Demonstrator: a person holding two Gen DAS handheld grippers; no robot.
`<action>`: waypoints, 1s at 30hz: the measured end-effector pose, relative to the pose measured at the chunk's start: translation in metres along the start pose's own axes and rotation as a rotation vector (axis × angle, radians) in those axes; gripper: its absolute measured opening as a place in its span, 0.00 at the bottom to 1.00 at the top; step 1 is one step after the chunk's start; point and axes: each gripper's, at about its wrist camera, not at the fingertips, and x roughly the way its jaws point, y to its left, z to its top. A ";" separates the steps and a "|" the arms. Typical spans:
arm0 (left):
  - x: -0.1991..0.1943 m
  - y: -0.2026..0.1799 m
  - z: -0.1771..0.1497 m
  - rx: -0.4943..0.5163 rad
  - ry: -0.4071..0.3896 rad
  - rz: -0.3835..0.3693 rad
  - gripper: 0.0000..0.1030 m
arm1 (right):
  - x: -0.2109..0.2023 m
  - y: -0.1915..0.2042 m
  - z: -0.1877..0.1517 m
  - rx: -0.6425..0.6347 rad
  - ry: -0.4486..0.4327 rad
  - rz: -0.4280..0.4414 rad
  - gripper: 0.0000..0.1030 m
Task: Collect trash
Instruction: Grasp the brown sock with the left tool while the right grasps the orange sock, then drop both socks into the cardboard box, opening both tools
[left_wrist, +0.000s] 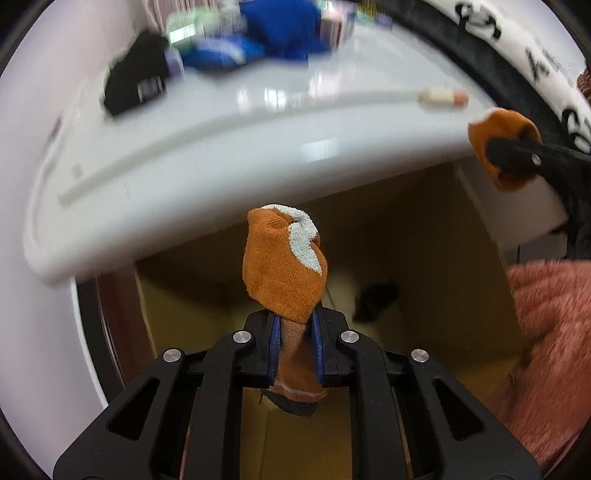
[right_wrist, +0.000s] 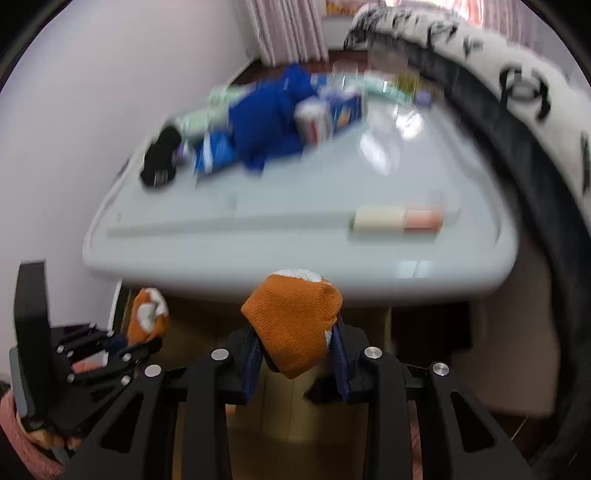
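Because both socks are headed for the open brown cardboard box (left_wrist: 369, 258) under the white desk (left_wrist: 221, 162), the left gripper (left_wrist: 295, 347) pinches one orange-and-white knitted sock (left_wrist: 284, 262) above it, while the right gripper (right_wrist: 295, 358) clamps its matching orange sock (right_wrist: 293, 317) near the desk's edge

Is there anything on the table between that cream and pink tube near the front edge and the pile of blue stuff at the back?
No. In the right wrist view, only bare pale tabletop separates the cream and pink tube from the blue pile.
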 end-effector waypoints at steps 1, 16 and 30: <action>0.006 -0.001 -0.005 0.001 0.025 0.006 0.13 | 0.004 0.001 -0.008 -0.004 0.016 -0.002 0.31; 0.065 0.005 -0.027 -0.013 0.257 0.074 0.69 | 0.055 -0.016 -0.052 0.129 0.211 -0.062 0.78; -0.048 0.097 0.116 -0.180 -0.268 0.228 0.91 | -0.001 -0.001 -0.020 0.059 -0.071 -0.054 0.87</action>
